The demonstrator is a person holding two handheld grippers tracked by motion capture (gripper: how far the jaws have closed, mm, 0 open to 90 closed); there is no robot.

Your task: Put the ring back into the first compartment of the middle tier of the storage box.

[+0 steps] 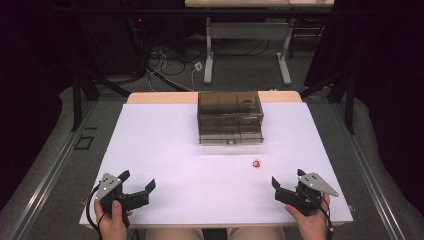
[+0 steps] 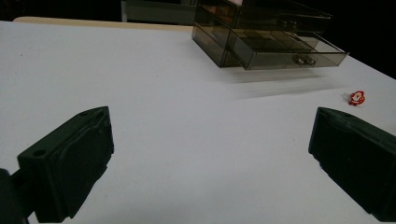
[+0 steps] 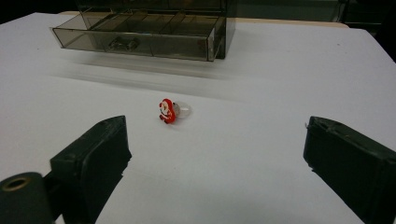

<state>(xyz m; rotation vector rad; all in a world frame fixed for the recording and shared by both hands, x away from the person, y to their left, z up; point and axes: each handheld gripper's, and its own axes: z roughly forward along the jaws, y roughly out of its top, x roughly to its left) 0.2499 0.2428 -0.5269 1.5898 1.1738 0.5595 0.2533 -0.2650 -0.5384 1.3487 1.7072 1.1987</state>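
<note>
Resting near the table's near edge with jaws spread wide, the right gripper (image 1: 289,186) and left gripper (image 1: 137,186) appear set for the opening step, which likely calls for the right one to advance onto the red Santa ring (image 3: 168,111) lying before the smoked-plastic drawer box (image 1: 230,117), whose bottom drawer (image 3: 135,39) stands open.

A smoky clear plastic drawer box (image 1: 230,116) stands at the upper centre of the white desk (image 1: 165,150), its bottom drawer pulled out. A small red-and-white figure ring (image 1: 256,163) lies below it, slightly right.

Red Santa ring (image 3: 168,111) (upright) on table
</note>
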